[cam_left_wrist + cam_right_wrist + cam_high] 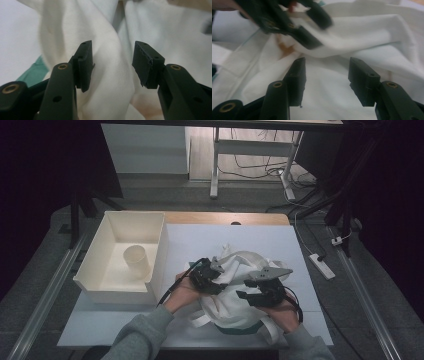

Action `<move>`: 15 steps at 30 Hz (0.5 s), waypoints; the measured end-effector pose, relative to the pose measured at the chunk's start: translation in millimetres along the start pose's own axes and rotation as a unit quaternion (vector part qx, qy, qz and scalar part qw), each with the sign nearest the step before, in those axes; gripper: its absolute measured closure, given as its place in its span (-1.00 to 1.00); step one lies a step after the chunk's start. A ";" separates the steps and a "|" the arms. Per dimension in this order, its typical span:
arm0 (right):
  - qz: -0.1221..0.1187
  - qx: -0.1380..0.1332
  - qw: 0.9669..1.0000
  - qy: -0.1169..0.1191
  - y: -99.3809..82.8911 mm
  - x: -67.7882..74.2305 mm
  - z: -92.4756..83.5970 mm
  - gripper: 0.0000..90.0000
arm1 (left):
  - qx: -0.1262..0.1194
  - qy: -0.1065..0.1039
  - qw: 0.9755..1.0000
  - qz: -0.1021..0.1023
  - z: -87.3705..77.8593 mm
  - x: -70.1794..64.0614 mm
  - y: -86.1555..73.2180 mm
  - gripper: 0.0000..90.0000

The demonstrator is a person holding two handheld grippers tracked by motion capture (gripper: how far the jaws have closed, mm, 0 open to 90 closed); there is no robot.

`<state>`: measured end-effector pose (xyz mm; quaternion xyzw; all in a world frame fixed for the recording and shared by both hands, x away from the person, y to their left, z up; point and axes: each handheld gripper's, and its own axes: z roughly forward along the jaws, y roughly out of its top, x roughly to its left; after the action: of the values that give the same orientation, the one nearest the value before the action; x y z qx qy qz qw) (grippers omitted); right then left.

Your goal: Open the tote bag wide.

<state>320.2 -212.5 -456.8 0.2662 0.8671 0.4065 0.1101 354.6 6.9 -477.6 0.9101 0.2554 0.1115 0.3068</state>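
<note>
In the high view, two grey sleeves are coming in from the bottom edge, each hand carrying a black two-jaw tool over a crumpled white cloth bag with long white straps, which is lying on the white counter near its front edge, a little right of centre. The left tongs are sitting over the left part of the bag and the right tongs over its right part, just beside each other. That view is also showing a white open box standing at the left of the counter with a pale paper cup upright inside it, well apart from the bag. The left gripper view is bringing the left tongs close: its jaws are standing apart with a raised fold of the white cloth between them, the pads not pressing on it, and a strip of teal material is peeking out at the lower left. The right gripper view is showing the right tongs likewise parted over flat white cloth, gripping nothing, with an orange-brown mark on the fabric and the blurred left tongs hanging farther off over a fold.
</note>
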 end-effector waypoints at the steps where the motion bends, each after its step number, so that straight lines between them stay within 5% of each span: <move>1: -0.006 0.006 1.000 0.006 0.8 4.4 1.7 0.05 | 0.006 0.006 1.000 0.006 3.4 -2.0 -0.3 0.09; 6: -0.026 0.033 0.999 0.030 5.1 22.2 8.8 -0.01 | 0.010 0.016 1.000 0.009 6.6 -3.2 -3.2 0.14; 15: -0.070 0.085 0.992 0.058 4.7 45.0 20.0 -0.01 | 0.007 0.012 1.000 -0.007 10.5 4.2 -10.0 0.76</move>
<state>292.6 -172.3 -465.1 0.1895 0.9197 0.3376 0.0651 357.9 10.8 -491.8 0.9088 0.2661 0.1187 0.2984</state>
